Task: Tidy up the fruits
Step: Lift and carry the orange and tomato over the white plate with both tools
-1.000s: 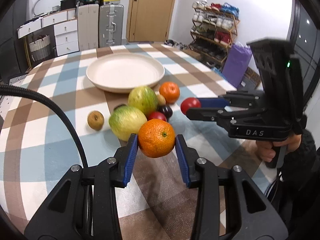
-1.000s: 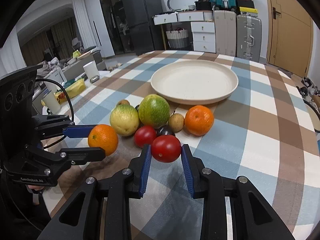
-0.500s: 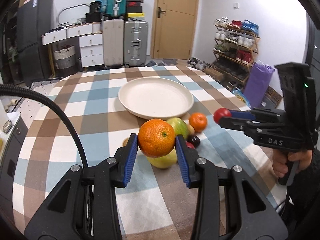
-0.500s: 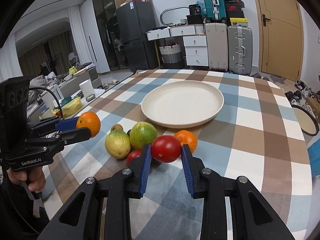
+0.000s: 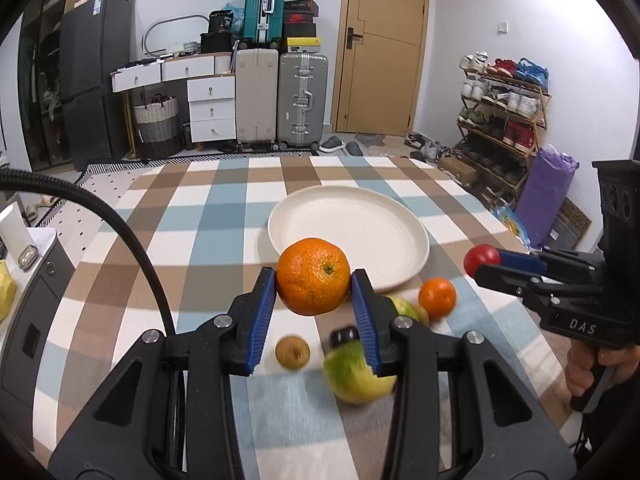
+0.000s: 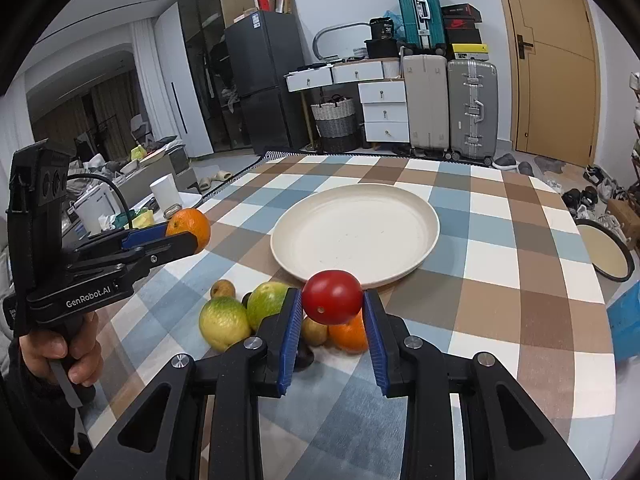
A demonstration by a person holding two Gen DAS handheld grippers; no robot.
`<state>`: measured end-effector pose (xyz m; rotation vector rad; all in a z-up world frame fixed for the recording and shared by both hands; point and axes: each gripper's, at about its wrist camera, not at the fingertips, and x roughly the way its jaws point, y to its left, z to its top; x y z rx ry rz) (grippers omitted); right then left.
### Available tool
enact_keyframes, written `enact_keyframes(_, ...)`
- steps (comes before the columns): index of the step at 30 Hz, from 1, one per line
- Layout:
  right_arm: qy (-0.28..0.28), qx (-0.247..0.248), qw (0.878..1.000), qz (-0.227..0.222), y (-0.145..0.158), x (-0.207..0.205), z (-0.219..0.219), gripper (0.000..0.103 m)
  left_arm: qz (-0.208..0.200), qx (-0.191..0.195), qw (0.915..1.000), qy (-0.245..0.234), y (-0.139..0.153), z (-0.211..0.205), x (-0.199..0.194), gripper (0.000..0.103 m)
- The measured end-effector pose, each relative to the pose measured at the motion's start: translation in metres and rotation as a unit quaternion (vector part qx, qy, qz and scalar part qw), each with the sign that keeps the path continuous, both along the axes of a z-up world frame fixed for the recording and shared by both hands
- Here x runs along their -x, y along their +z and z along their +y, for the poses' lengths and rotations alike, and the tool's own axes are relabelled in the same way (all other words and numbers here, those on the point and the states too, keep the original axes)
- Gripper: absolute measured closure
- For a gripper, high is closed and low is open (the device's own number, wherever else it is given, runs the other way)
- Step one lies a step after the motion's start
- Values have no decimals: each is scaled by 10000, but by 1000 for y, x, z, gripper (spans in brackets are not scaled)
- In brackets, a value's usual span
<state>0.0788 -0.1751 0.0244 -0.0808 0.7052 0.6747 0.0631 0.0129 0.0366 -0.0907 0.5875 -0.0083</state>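
Risk: left gripper (image 5: 313, 294) clamping orange (image 5: 313, 276), right gripper (image 6: 331, 312) clamping tomato (image 6: 332, 297), both short of plate (image 5: 416, 236) ahead; early release drops fruit onto table

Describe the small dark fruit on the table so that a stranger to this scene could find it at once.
Start from the big cream plate on the checked tablecloth; a cluster of loose fruit lies at its near rim. The dark plum sits inside that cluster, between the small brown fruit and the big yellow-green fruit. It alone is near-black and glossy, and among the smallest.
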Motion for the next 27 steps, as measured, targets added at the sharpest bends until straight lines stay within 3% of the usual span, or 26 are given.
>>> enact_keyframes(17, -187, 36, 9997, 170, -14, -51, 22, 71, 189, 110, 9997, 73, -22, -5, -73, 68)
enact_keyframes(27, -242, 128, 9991, 333, -29, -68, 29, 71, 291, 30, 9995, 123, -34, -3, -94, 68)
